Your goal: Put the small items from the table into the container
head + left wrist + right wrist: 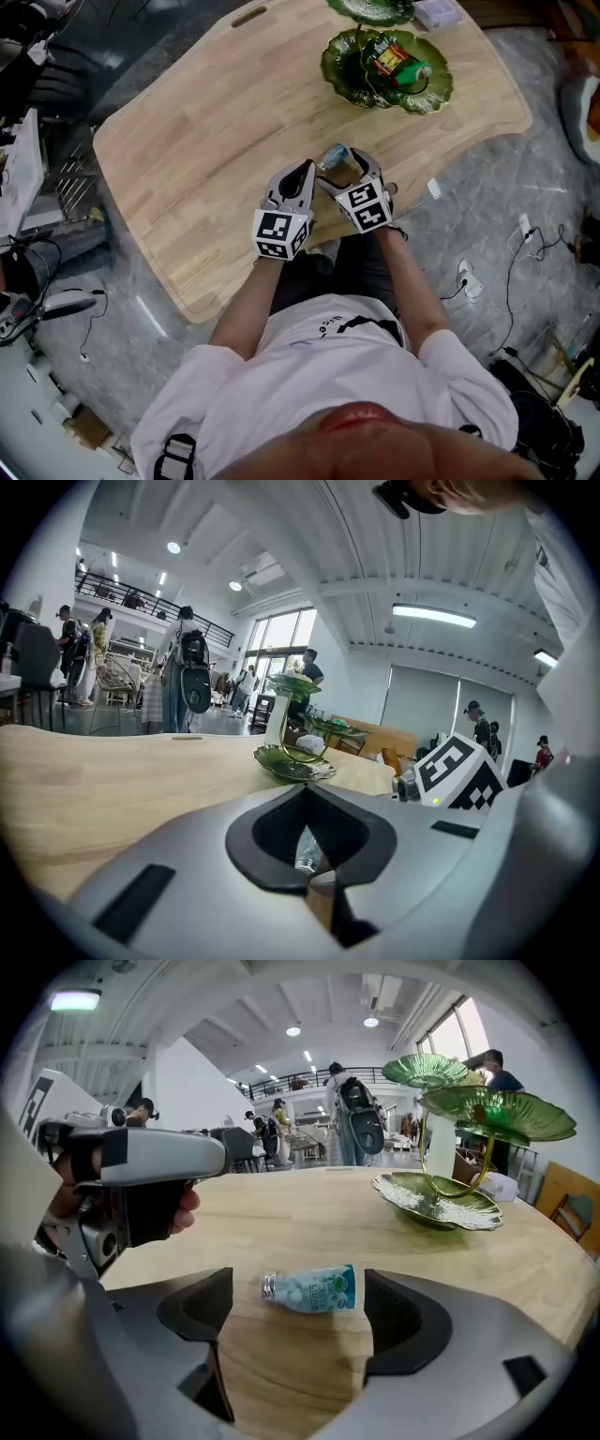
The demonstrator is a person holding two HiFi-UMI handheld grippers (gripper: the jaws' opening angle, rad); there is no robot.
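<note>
- Wooden table [206, 141]: pale top with rounded corners; takes up the far and middle part of the head view.
- Small bottle [309, 1290]: task item, blue-and-white label, silver cap. It lies on its side on the table close to the near edge, cap to the left, and is well apart from the container.
- Green leaf-shaped stand [429, 94]: the container, tiered, at the far right of the table. Its lower tray holds a red-and-green packet [389, 58]; an upper leaf tier [370, 9] sits above it.
- Right gripper [298, 1309]: released, jaws spread wide and tilted down toward the table. The bottle lies between the two jaws, with a gap on either side, and neither pad presses on it.
- Left gripper [309, 855]: clenched, jaws drawn together to a narrow slit and gripping nothing. It sits just left of the right gripper, low over the table.
- Person: white shirt, both arms reaching forward from the near side.
- Background: several people stand beyond the table in the gripper views; cables [511, 281] lie on the grey floor to the right.
</note>
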